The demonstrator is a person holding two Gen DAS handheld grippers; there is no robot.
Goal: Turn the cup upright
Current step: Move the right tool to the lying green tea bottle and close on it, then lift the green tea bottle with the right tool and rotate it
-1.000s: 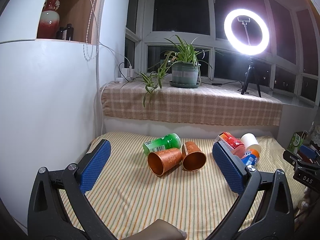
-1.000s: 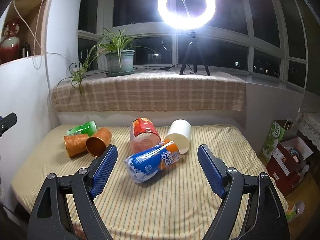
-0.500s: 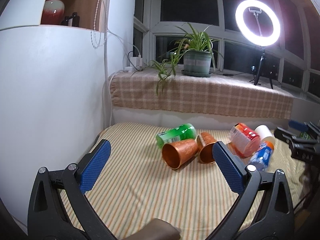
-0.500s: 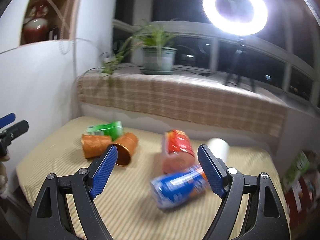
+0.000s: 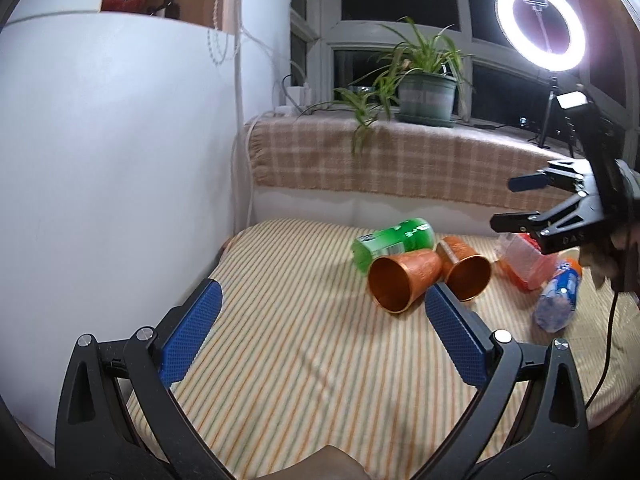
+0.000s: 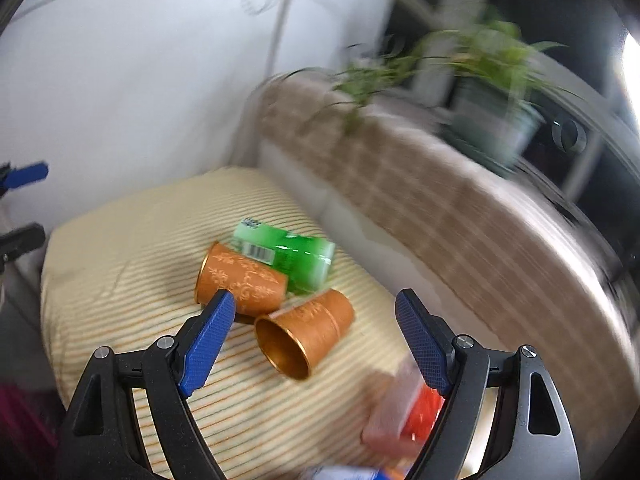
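Note:
Two copper cups lie on their sides on the striped cloth, touching. The left copper cup point(image 5: 402, 280) point(image 6: 240, 280) has its mouth toward the left gripper. The right copper cup point(image 5: 466, 266) point(image 6: 306, 332) lies beside it. My left gripper point(image 5: 320, 334) is open and empty, short of the cups. My right gripper point(image 6: 312, 340) is open and empty, just above the right copper cup; it also shows in the left wrist view point(image 5: 532, 204) above the red cup.
A green can point(image 5: 394, 240) point(image 6: 290, 252) lies behind the copper cups. A red-labelled cup point(image 5: 524, 258) point(image 6: 404, 416) and a blue can point(image 5: 558, 300) lie to the right. A white wall point(image 5: 120, 160) is at the left. A checked sill point(image 5: 400, 160) holds a potted plant point(image 5: 426, 94).
The right gripper has swung left and forward over the copper cups, its view now blurred. The left gripper has drifted left, so the cups sit further right in its view.

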